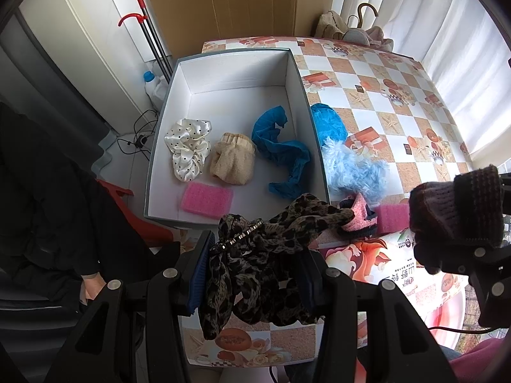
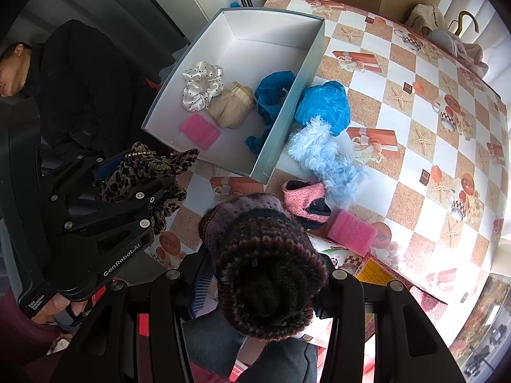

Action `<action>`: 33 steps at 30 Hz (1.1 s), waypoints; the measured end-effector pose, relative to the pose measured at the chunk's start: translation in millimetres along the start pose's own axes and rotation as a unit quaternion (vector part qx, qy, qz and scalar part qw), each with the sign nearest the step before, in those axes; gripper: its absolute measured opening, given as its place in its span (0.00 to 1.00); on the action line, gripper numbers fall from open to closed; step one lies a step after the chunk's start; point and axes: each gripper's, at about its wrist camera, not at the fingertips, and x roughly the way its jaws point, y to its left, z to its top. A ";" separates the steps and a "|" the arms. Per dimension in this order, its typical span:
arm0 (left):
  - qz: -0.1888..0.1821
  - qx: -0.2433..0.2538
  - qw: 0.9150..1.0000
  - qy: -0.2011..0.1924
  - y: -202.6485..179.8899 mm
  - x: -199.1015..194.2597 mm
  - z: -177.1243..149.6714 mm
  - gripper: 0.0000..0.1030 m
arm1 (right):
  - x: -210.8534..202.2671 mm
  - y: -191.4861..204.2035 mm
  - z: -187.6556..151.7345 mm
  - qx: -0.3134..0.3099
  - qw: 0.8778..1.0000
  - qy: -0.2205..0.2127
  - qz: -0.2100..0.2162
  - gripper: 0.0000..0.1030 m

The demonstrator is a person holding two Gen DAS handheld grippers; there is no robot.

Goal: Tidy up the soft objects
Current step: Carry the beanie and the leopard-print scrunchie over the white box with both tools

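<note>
My left gripper [image 1: 255, 274] is shut on a leopard-print scarf [image 1: 255, 255], held above the table's near edge just in front of the grey box [image 1: 309, 95]. It also shows in the right wrist view [image 2: 140, 175]. My right gripper [image 2: 265, 274] is shut on a dark knitted glove [image 2: 262, 261], right of the left one [image 1: 460, 210]. Inside the box lie a polka-dot scrunchie [image 1: 188, 146], a beige sock [image 1: 233, 162], a blue cloth [image 1: 278, 150] and a pink sponge [image 1: 207, 199].
On the checkered table [image 1: 399, 102], right of the box, lie a blue crumpled cloth [image 2: 322, 102], a fluffy light-blue piece [image 2: 325, 156], a pink-and-black sock [image 2: 303, 198] and a second pink sponge [image 2: 351, 231]. A person in black [image 2: 73, 76] sits at left.
</note>
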 end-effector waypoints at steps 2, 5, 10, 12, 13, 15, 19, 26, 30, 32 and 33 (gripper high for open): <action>0.001 -0.001 1.000 0.001 0.3 0.5 0.7 0.50 | -0.2 1.1 2.8 -0.003 1.000 -0.001 -0.001 0.48; 0.002 -0.006 1.000 0.003 2.4 2.3 3.1 0.50 | -0.5 3.3 7.1 -0.006 1.000 -0.002 -0.001 0.48; 0.006 -0.014 1.000 0.006 7.3 6.5 8.1 0.50 | 1.2 5.3 16.0 -0.012 1.000 -0.004 -0.002 0.48; 0.008 -0.016 1.000 0.006 9.8 8.4 10.7 0.50 | 2.3 5.8 20.6 -0.014 1.000 -0.005 -0.004 0.48; 0.010 -0.018 1.000 0.006 11.4 9.6 12.4 0.50 | 2.9 5.6 23.3 -0.013 1.000 -0.005 -0.003 0.48; 0.011 -0.025 1.000 0.008 15.6 12.7 15.9 0.50 | 3.9 5.7 28.8 -0.011 1.000 -0.005 0.002 0.48; 0.016 -0.038 0.999 0.011 24.0 19.0 23.5 0.50 | 5.6 9.2 43.1 -0.014 1.000 -0.009 0.001 0.48; 0.021 -0.054 0.998 0.017 34.5 29.6 35.2 0.50 | 13.2 15.0 68.8 -0.019 1.000 -0.008 0.002 0.48; 0.023 -0.063 0.997 0.024 38.6 37.5 40.0 0.50 | 18.5 16.1 82.0 -0.022 1.000 -0.008 -0.001 0.48; 0.024 -0.066 0.997 0.027 40.2 41.8 42.4 0.50 | 20.8 15.9 89.0 -0.021 1.000 -0.008 -0.001 0.48; 0.024 -0.068 0.997 0.029 41.3 44.2 43.2 0.50 | 22.2 14.8 92.4 -0.018 1.000 -0.008 0.001 0.48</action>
